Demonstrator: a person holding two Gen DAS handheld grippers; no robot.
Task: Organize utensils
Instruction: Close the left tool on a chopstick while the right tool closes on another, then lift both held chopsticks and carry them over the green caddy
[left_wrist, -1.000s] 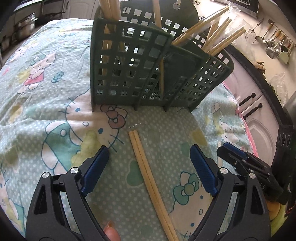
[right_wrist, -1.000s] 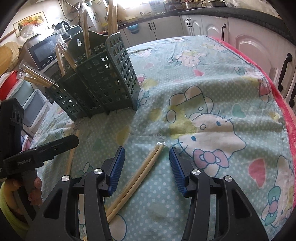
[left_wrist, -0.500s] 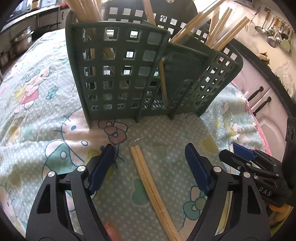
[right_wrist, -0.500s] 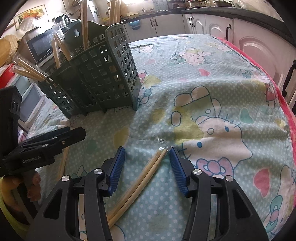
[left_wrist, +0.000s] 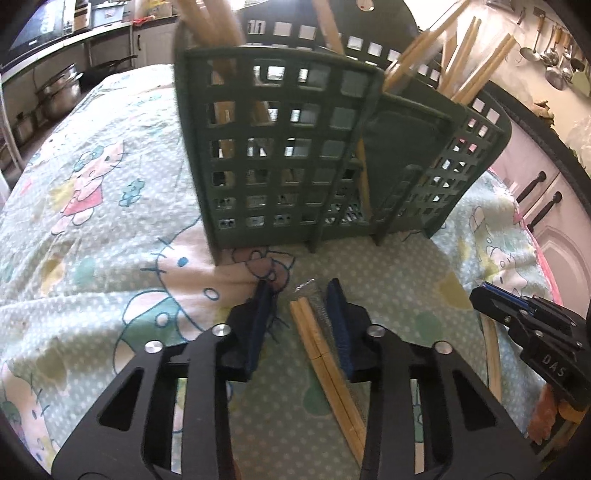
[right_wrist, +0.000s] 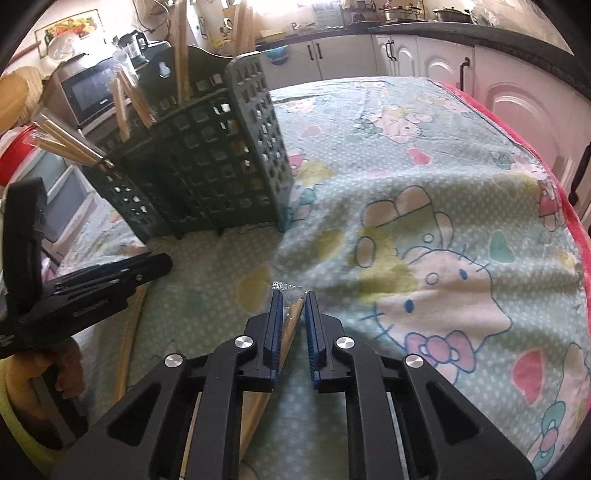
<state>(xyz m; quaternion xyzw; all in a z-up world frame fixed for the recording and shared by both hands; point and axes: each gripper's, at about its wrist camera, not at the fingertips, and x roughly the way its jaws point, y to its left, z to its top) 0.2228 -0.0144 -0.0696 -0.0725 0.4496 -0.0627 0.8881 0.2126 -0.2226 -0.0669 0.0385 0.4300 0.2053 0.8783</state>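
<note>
A dark green utensil basket (left_wrist: 332, 155) stands on the cartoon-print tablecloth (left_wrist: 103, 192) and holds several wooden chopsticks; it also shows in the right wrist view (right_wrist: 207, 166). A wrapped pair of chopsticks (left_wrist: 325, 369) lies flat between my left gripper's (left_wrist: 301, 325) blue pads, which stand narrowly apart around it without pinching. In the right wrist view my right gripper (right_wrist: 293, 328) has its pads nearly closed around the tip of a wrapped chopstick pair (right_wrist: 290, 325). Another chopstick pair (left_wrist: 493, 354) lies under the other gripper.
Kitchen cabinets (right_wrist: 517, 103) stand beyond the table's pink edge (right_wrist: 546, 177). A microwave (right_wrist: 88, 92) sits behind the basket. Ladles (left_wrist: 550, 55) hang on the wall. Pots (left_wrist: 55, 96) stand at the far left.
Both grippers have moved forward toward the basket and their jaws have narrowed from wide open to close around the chopstick pairs.
</note>
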